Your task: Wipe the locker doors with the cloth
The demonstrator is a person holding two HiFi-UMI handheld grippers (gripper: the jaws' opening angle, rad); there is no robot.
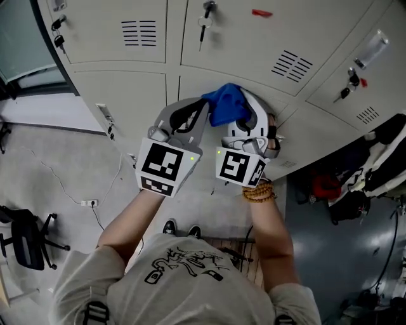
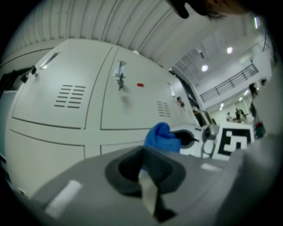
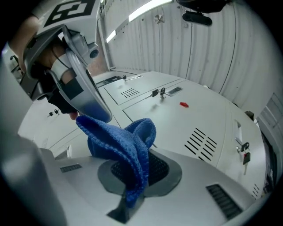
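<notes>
The person holds both grippers side by side in front of a bank of pale locker doors (image 1: 117, 32). The right gripper (image 1: 248, 114) has its jaws pressed together on the blue cloth (image 1: 225, 105). In the right gripper view the cloth (image 3: 121, 145) is pinched at its lower fold between the dark pads and stands up out of the right gripper (image 3: 135, 176) in a loose bunch. Its upper corner lies just beside the tip of the left gripper (image 1: 189, 117).

In the left gripper view the left gripper (image 2: 148, 178) has its jaws brought together, apparently with nothing between them, though the seam is blurred. The cloth (image 2: 161, 137) shows just beyond them.

From the head view the cloth lies close to the lower door. Whether it touches the metal cannot be told. Above it, a key (image 1: 204, 24) hangs in one door, and a small red mark (image 1: 261, 13) lies to its right. A beaded bracelet (image 1: 257, 190) circles the right wrist.
</notes>
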